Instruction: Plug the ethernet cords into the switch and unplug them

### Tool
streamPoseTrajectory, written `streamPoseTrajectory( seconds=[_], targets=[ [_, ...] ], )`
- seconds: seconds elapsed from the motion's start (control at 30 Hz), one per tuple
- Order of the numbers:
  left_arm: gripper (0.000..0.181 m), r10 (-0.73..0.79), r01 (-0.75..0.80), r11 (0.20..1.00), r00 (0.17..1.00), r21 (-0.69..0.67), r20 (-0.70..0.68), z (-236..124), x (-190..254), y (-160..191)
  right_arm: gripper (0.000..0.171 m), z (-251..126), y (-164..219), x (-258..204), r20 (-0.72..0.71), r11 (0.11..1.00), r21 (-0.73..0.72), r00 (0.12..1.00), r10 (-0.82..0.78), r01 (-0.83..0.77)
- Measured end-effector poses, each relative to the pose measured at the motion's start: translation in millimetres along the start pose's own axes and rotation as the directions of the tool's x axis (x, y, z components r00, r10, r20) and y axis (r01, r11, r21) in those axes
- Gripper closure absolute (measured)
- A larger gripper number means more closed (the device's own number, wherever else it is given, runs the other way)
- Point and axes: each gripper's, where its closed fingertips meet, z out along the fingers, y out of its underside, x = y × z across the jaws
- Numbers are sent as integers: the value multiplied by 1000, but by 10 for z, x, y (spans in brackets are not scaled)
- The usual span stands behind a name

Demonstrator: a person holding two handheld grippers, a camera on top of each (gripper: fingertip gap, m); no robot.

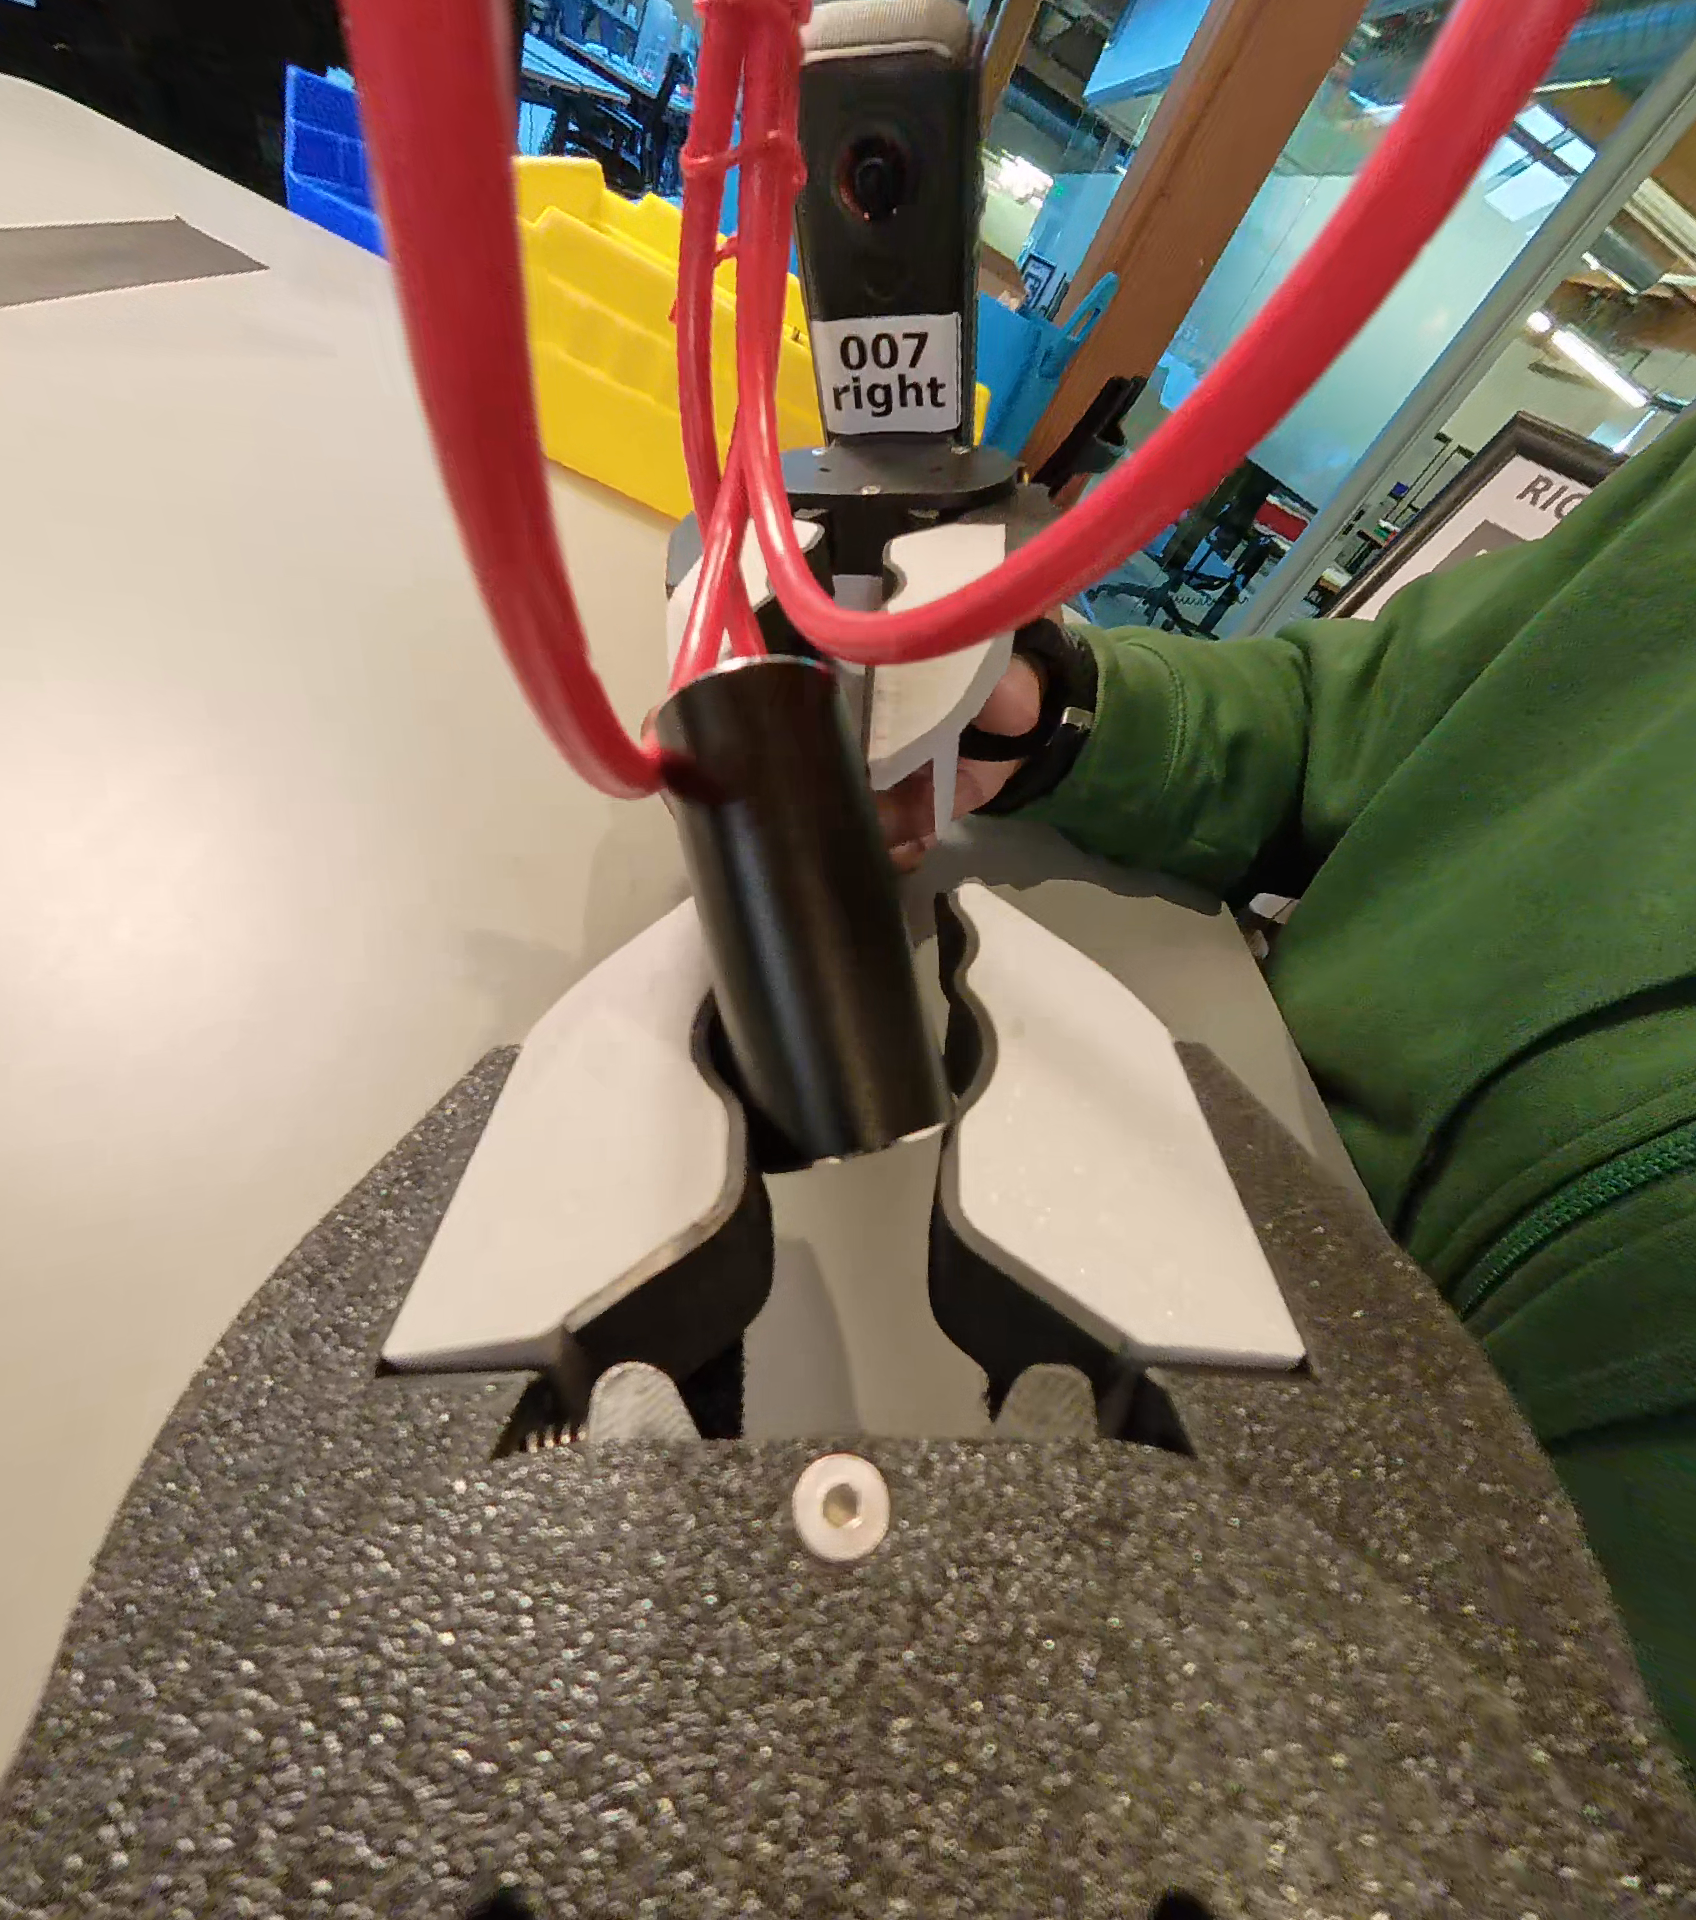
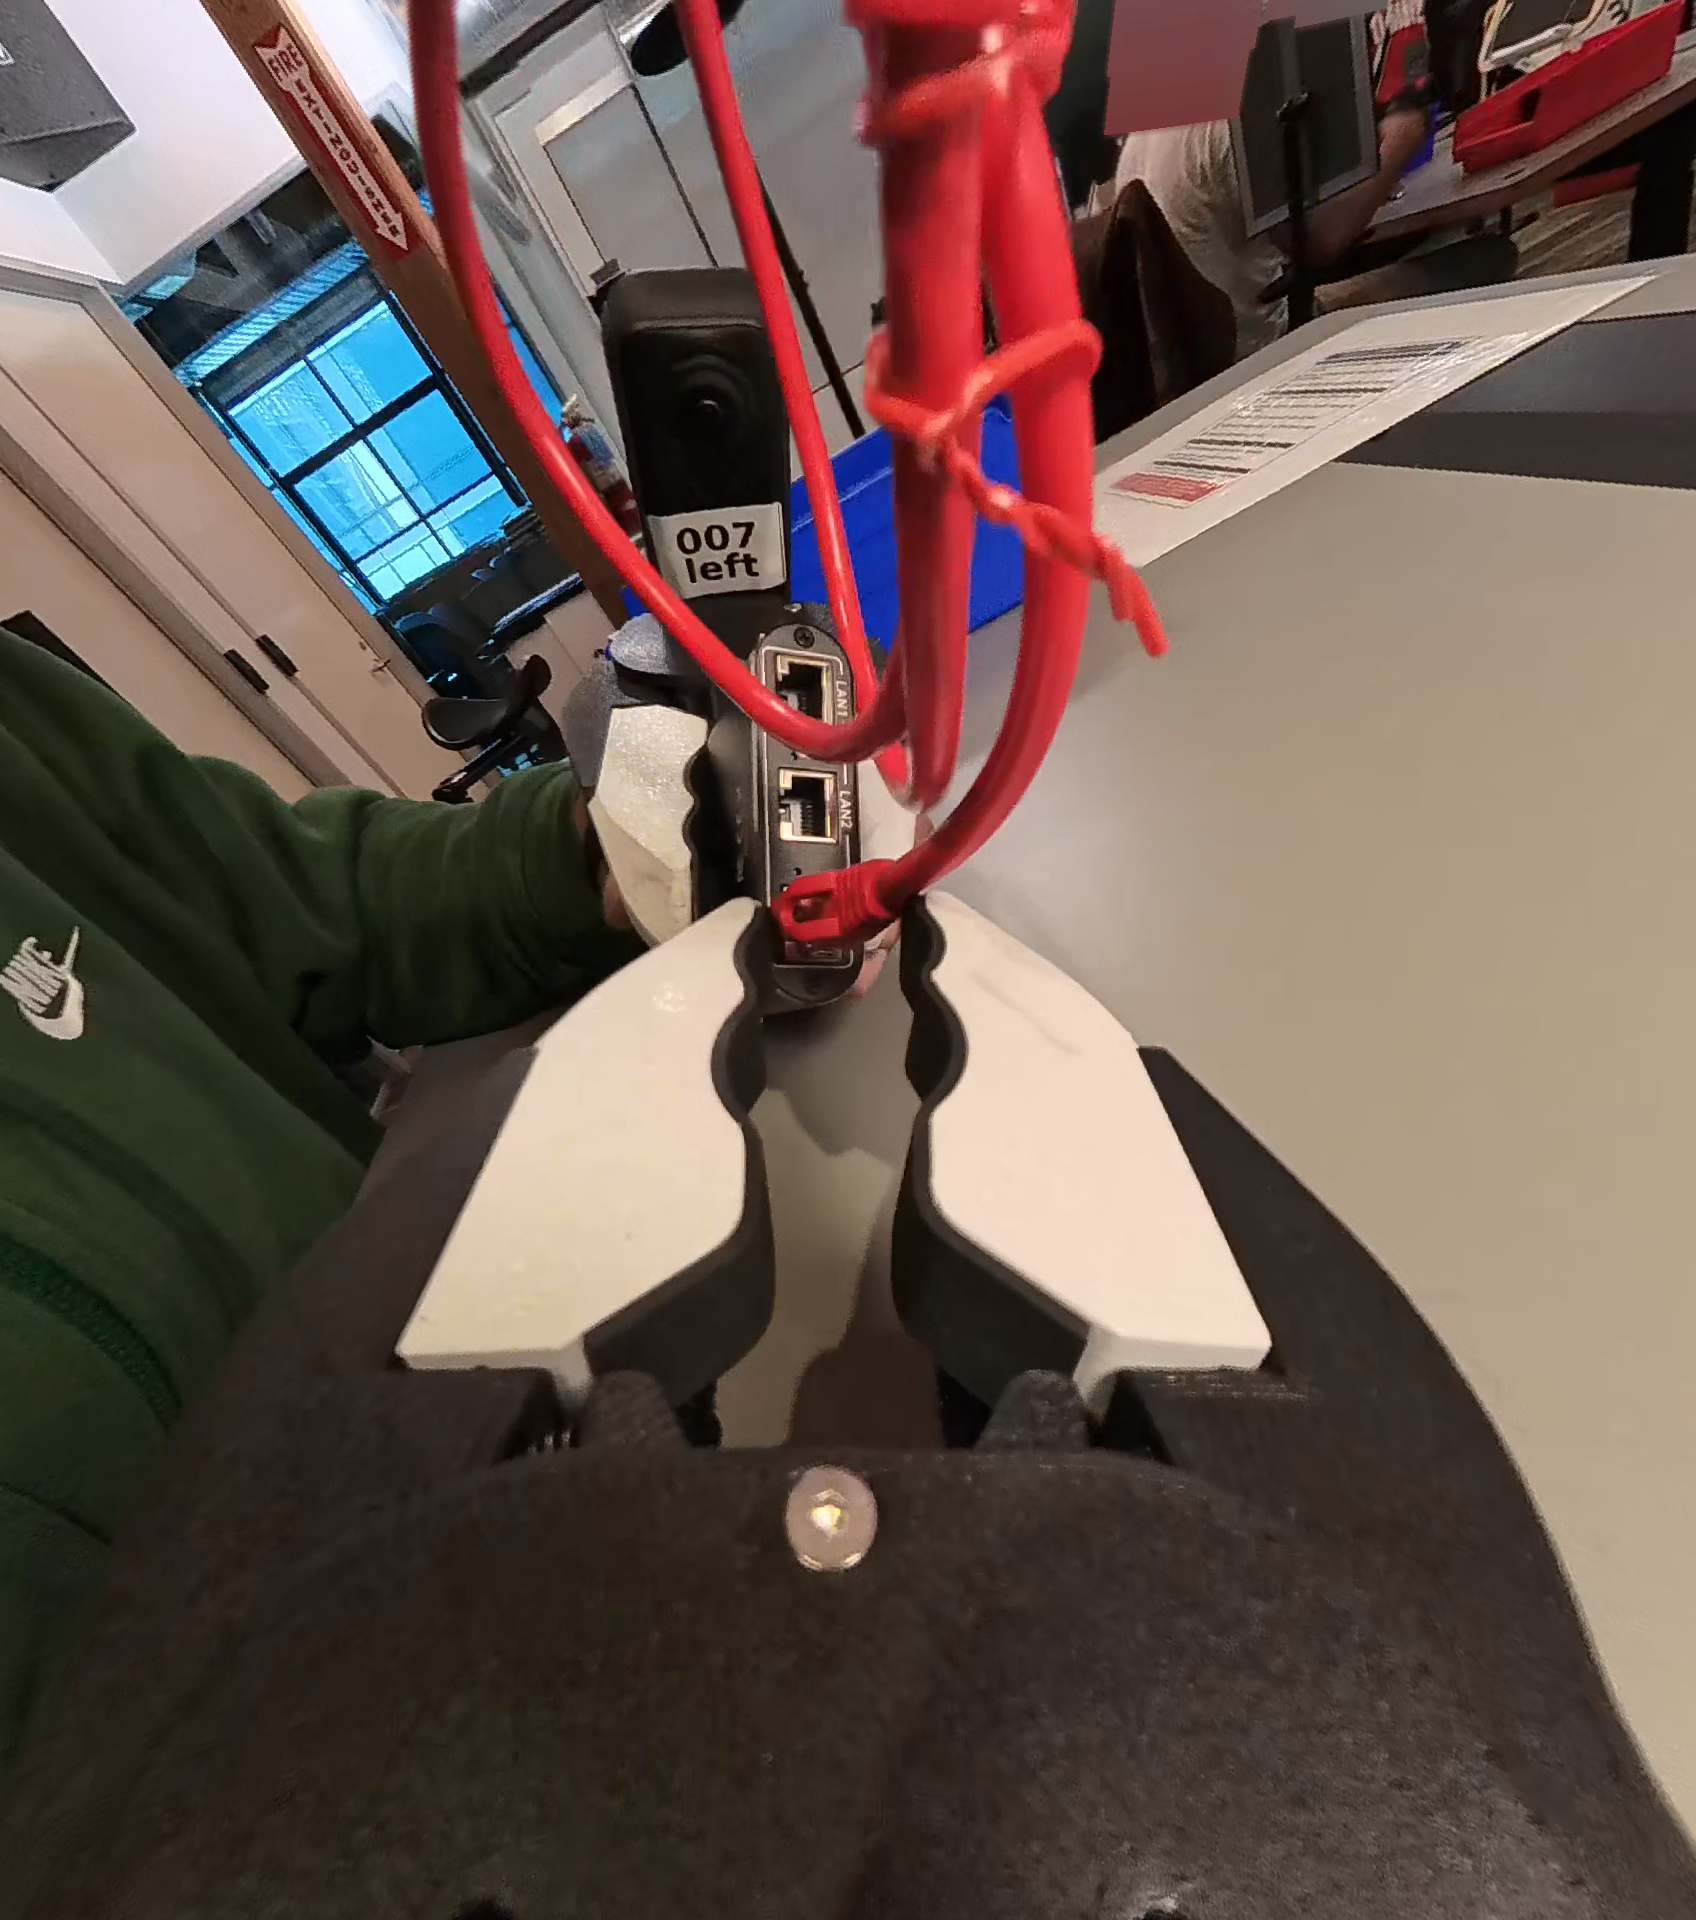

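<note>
My left gripper [image 1: 823,935] is shut on a black switch [image 1: 792,914] and holds it above the grey table. In the right wrist view the switch [image 2: 808,748] faces me, its ports stacked in a column and the upper two empty. A red ethernet plug [image 2: 828,902] sits at the lowest port. My right gripper [image 2: 831,920] is closed on that plug at its fingertips. The red cord [image 2: 989,416] loops up into a tied bundle. The cord [image 1: 470,416] hangs in loops in front of my right gripper [image 1: 865,613], which faces me.
The grey table [image 1: 148,727] spreads to the left. Yellow bins [image 1: 615,312] and a blue bin [image 1: 324,156] stand at its far edge. A person's green sleeve [image 1: 1446,727] is at the right. A printed sheet [image 2: 1343,405] lies on the table [image 2: 1446,831]. The tips of both grippers are at nearly the same place.
</note>
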Motion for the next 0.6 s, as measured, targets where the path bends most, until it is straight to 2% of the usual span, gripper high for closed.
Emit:
streamPoseTrajectory(
  seconds=[0.6],
  targets=[
    [147, 30, -29, 999, 999, -29, 30, 1, -26, 29, 149, 26, 34, 25, -38, 999, -23, 999, -31, 30]
  ],
)
